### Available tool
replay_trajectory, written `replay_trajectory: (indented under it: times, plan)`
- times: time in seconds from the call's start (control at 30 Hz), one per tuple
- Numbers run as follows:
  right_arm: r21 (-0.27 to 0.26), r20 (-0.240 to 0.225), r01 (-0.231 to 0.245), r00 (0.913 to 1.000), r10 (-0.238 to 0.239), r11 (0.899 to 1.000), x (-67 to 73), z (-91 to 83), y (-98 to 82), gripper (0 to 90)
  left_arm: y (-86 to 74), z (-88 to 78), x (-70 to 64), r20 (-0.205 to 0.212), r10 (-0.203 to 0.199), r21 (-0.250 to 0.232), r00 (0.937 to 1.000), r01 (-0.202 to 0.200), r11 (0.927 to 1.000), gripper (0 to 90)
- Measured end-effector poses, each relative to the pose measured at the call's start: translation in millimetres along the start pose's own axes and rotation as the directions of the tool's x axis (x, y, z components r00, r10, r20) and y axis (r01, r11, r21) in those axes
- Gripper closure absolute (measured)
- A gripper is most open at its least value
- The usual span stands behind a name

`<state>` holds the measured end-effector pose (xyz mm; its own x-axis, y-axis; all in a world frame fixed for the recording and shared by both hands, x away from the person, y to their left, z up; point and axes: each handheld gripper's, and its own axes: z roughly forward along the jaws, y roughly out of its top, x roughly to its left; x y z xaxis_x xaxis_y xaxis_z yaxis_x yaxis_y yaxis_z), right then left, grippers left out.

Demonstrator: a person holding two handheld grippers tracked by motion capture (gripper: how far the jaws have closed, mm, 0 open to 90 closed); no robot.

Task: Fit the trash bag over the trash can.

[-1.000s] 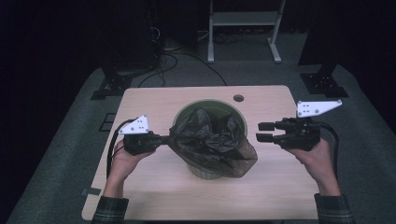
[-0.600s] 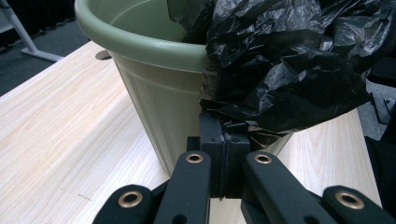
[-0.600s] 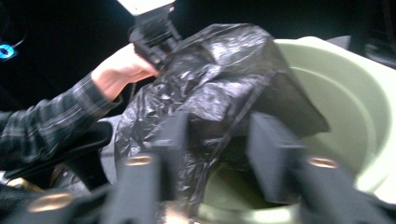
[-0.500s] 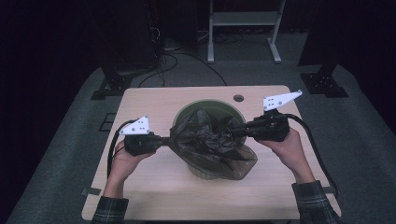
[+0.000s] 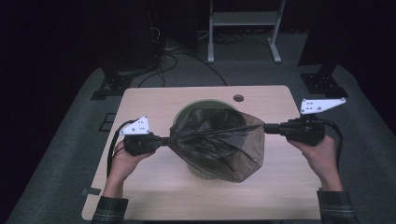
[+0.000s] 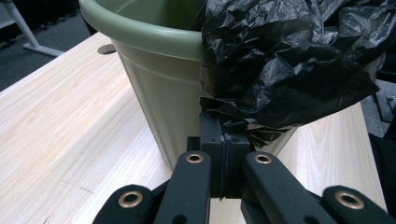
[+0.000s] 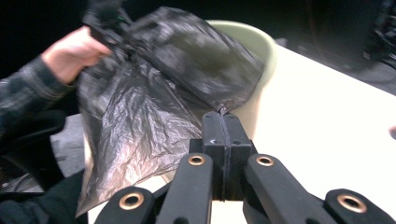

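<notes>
A green plastic bin (image 5: pixel 186 110) stands upright in the middle of the wooden table (image 5: pixel 149 196). A black plastic bag (image 5: pixel 219 144) lies over its mouth and hangs down its front right side. My left gripper (image 5: pixel 164 141) is shut on the bag's left edge, beside the bin wall (image 6: pixel 154 79); the pinch shows up close at the left gripper (image 6: pixel 225 136). My right gripper (image 5: pixel 267 128) is shut on the bag's right edge and holds it taut out past the rim. In the right gripper view the right gripper (image 7: pixel 225 125) clamps the film (image 7: pixel 140 112).
A small round hole (image 5: pixel 238 98) sits in the table behind the bin. Beyond the far edge stand a metal frame (image 5: pixel 243 23), black stand bases at left (image 5: pixel 112 81) and right (image 5: pixel 327 81), and floor cables (image 5: pixel 177 56).
The right gripper, open off to the right a second ago, moved in to the bin, shut on the bag and drew it out to the right. The left gripper held still.
</notes>
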<state>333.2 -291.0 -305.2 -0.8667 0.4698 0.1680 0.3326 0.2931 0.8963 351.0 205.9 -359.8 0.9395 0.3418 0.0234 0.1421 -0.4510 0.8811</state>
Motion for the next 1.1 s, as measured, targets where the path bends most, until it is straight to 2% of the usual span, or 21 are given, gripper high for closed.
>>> replay_trajectory:
  times: [0.2,0.3,0.37,0.4,0.43,0.5,0.57,0.67,0.7,0.83,0.97,1.0,1.07,1.1]
  plan:
    - [-0.004,0.078,-0.075,0.9941,0.075,0.997,-22.9,-8.9,-24.5,90.0,-0.2,-0.5,0.5,0.0,-0.003,-0.004,1.0,0.003,1.0,89.6]
    - [0.037,0.119,-0.116,0.9866,0.111,0.993,-33.1,-1.1,-35.2,90.0,-0.4,-1.5,1.2,0.001,-0.002,-0.007,1.0,0.002,1.0,89.6]
    - [0.022,0.107,-0.125,0.9867,0.122,0.992,-34.9,1.1,-37.3,89.9,-0.6,-1.8,1.4,0.0,-0.002,-0.009,1.0,0.002,1.0,89.6]
    - [0.005,0.111,-0.119,0.9868,0.118,0.993,-33.3,0.4,-35.6,83.7,-0.6,-1.8,1.5,0.001,-0.003,-0.01,1.0,0.003,0.9999,89.6]
    - [-0.012,0.124,-0.111,0.986,0.111,0.994,-32.1,-1.0,-32.4,77.7,-0.6,-1.8,1.7,0.001,-0.003,-0.01,1.0,0.003,0.9999,89.6]
    - [-0.044,0.142,-0.096,0.9848,0.101,0.994,-30.2,-5.2,-23.8,71.3,-0.5,-1.8,1.5,0.001,-0.002,-0.012,1.0,0.002,0.9999,89.6]
    - [-0.063,0.16,-0.082,0.9829,0.091,0.995,-28.7,-10.2,-13.5,69.2,0.2,-2.2,1.6,0.002,0.001,-0.014,1.0,-0.001,0.9999,89.6]
    - [-0.091,0.153,-0.049,0.9862,0.062,0.995,-23.8,-13.2,4.0,66.0,0.8,-3.2,1.7,0.002,0.002,-0.018,1.0,-0.002,0.9998,89.6]
    - [-0.096,0.136,-0.038,0.9895,0.051,0.995,-22.7,-11.4,10.0,64.3,0.7,-3.3,1.8,0.002,0.001,-0.019,1.0,-0.001,0.9998,89.6]
    - [-0.097,0.082,0.012,0.9966,-0.004,0.995,-16.3,8.4,33.8,55.1,0.7,-3.4,1.7,0.001,0.0,-0.023,1.0,0.0,0.9997,89.6]
    - [-0.072,0.038,0.038,0.9986,-0.035,0.997,-12.6,36.8,54.1,51.3,0.3,-5.2,2.4,0.006,-0.006,-0.024,1.0,0.006,0.9997,89.5]
    - [-0.057,0.03,0.04,0.9988,-0.039,0.998,-12.6,43.6,58.1,51.4,-0.1,-5.9,2.9,0.005,-0.015,-0.031,0.9999,0.015,0.9994,85.9]
    - [-0.042,0.026,0.048,0.9986,-0.047,0.998,-13.3,55.5,63.9,51.0,-0.9,-8.6,3.8,-0.012,-0.03,-0.032,0.9995,0.03,0.9991,68.0]
    - [-0.031,0.024,0.047,0.9986,-0.047,0.998,-14.0,60.2,66.2,50.7,-1.5,-11.1,3.9,-0.009,-0.032,-0.033,0.9994,0.032,0.9989,62.7]
